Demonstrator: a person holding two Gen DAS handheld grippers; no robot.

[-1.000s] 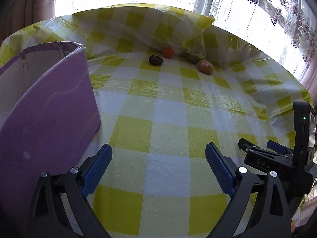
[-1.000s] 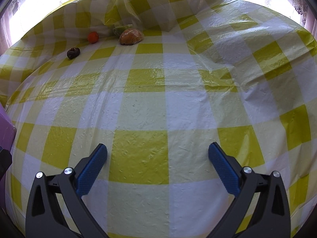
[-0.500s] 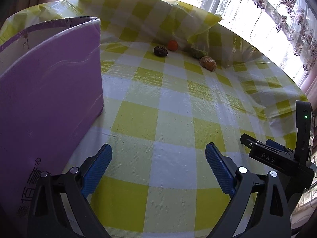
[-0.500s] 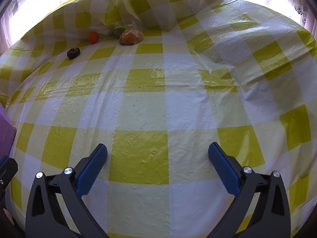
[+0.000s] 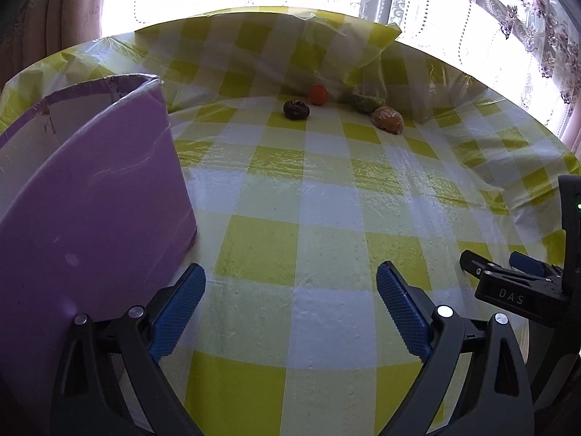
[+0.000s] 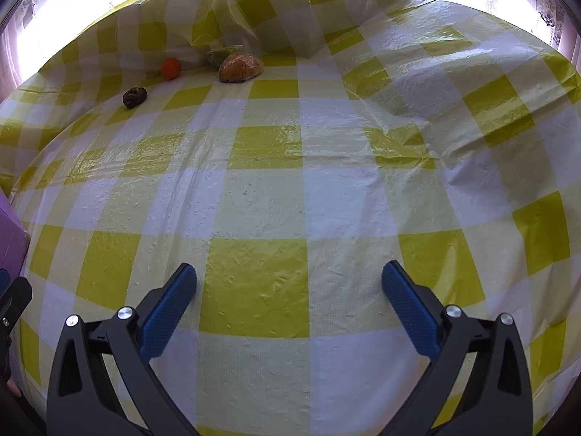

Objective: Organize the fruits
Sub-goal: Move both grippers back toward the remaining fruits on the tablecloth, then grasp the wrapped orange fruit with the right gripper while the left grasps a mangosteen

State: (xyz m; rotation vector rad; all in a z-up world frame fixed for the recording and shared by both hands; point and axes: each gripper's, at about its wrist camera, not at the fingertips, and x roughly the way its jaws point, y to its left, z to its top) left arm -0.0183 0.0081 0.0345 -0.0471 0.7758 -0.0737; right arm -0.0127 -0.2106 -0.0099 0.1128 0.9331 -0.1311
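Observation:
Four fruits lie at the far side of the table: a dark brown one (image 5: pixel 296 109) (image 6: pixel 134 97), a small orange one (image 5: pixel 318 95) (image 6: pixel 170 68), a green one (image 5: pixel 369 102) (image 6: pixel 220 53) and a larger tan-orange one (image 5: pixel 387 119) (image 6: pixel 240 68). A purple box (image 5: pixel 90 196) stands at the left, its corner showing in the right wrist view (image 6: pixel 11 239). My left gripper (image 5: pixel 290 290) is open above the cloth beside the box, with nothing in it. My right gripper (image 6: pixel 289 285) is open and holds nothing, far from the fruits.
A yellow and white checked plastic cloth (image 5: pixel 326 218) (image 6: pixel 290 200) covers the round table and folds upward behind the fruits. Bright windows with curtains (image 5: pixel 508 18) line the back. The right gripper's body (image 5: pixel 523 290) shows at the left wrist view's right edge.
The left gripper swung left toward the purple box and then partly back; the box fills less of its view than half a second ago. The right gripper has stayed put.

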